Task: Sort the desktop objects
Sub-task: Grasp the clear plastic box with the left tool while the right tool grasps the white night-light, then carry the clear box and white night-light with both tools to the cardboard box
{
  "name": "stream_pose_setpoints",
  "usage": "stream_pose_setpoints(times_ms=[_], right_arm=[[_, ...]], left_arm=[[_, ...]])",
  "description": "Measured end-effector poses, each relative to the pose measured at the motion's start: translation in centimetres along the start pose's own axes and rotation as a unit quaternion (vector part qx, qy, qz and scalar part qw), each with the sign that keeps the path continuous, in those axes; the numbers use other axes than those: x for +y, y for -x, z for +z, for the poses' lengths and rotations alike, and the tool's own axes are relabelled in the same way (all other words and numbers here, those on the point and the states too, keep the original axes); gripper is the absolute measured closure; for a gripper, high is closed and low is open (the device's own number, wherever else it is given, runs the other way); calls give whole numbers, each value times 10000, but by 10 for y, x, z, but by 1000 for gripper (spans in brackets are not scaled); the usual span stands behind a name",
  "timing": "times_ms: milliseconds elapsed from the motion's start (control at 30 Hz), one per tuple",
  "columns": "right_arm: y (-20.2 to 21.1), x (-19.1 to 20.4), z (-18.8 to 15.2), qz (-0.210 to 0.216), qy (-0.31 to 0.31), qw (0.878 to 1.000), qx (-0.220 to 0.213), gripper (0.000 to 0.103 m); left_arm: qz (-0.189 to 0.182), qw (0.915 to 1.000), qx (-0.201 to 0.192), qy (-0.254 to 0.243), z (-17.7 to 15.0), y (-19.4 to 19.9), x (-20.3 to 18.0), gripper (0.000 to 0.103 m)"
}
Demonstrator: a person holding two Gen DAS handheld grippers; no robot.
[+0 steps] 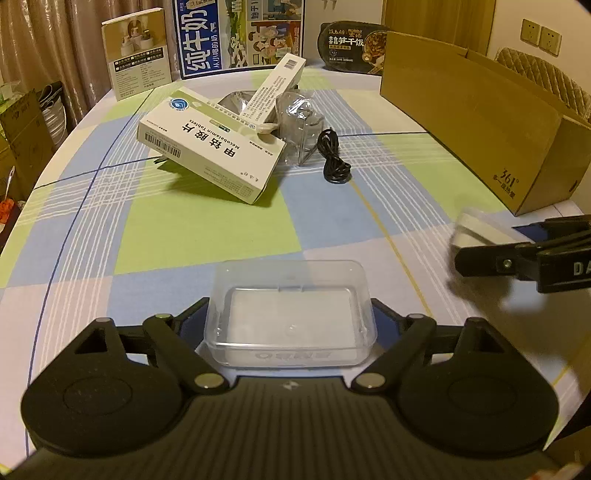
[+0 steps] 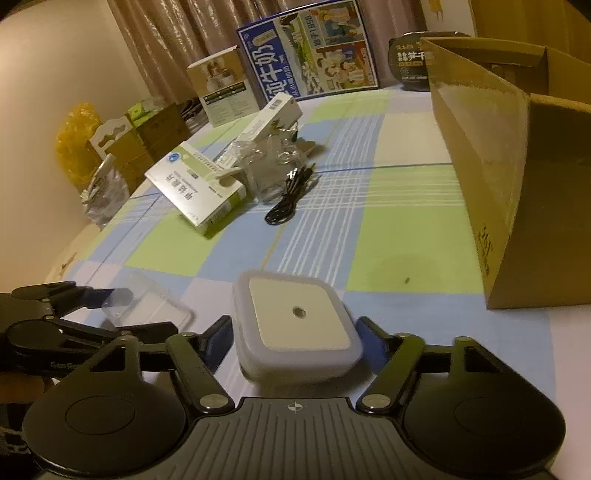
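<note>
Between the fingers of the left gripper [image 1: 291, 317] sits a clear plastic case [image 1: 291, 314], its two side walls meeting the blue pads, so the jaws stand wide and clamp it; it lies low over the checked tablecloth [image 1: 207, 236]. The right gripper [image 2: 295, 332] has a square white night light [image 2: 297, 325] between its fingers; the left pad touches its side and the right pad [image 2: 371, 341] stands at its edge, though whether that one presses I cannot tell; the light rests on the cloth. Off the left gripper's right finger, near it, the right gripper shows in the left wrist view with the pale light blurred at its tip. Ahead of the fingers, well apart, lies a coiled black cable [image 1: 334, 158]; just beside it to the left is crumpled clear packaging [image 1: 297, 122], and a white-and-green tablet box [image 1: 210, 149] is propped up at a tilt; a longer white box [image 1: 275, 90] leans across the pile. To the right of the fingers stands an open cardboard box [image 1: 476, 122]. Farthest off, at the table's back edge, stand a blue milk carton case [image 1: 240, 35], a small beige product box [image 1: 138, 53] and a black rice-meal tub [image 1: 351, 48].
</note>
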State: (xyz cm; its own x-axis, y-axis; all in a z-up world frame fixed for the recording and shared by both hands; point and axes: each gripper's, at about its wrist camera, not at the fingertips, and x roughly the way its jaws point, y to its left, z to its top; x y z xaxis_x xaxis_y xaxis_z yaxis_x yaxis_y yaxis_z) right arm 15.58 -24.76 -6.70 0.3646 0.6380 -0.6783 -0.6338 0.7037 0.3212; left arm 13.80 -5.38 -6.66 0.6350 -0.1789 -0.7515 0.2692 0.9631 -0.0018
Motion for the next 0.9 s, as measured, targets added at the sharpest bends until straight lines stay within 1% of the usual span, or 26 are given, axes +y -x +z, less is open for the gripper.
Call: stream_pose_setpoints(times_ms=[133,333,600,900], right_arm=[[4,9,-2,-136,233,9996,-52,38],[9,16,-1,-252,335,9990,-174,38],[15,16,2,-365,347,9984,-243,38],[42,22,13,-486,474,9962,-544,38]], left_arm=[[3,10000,-23,-8,0,3,-1,19],[29,10000,-54,38,-1,5,1,20],[20,9999,-117,56,-2,10,-1,20],[45,9995,-308,8,11,28,-8,20]])
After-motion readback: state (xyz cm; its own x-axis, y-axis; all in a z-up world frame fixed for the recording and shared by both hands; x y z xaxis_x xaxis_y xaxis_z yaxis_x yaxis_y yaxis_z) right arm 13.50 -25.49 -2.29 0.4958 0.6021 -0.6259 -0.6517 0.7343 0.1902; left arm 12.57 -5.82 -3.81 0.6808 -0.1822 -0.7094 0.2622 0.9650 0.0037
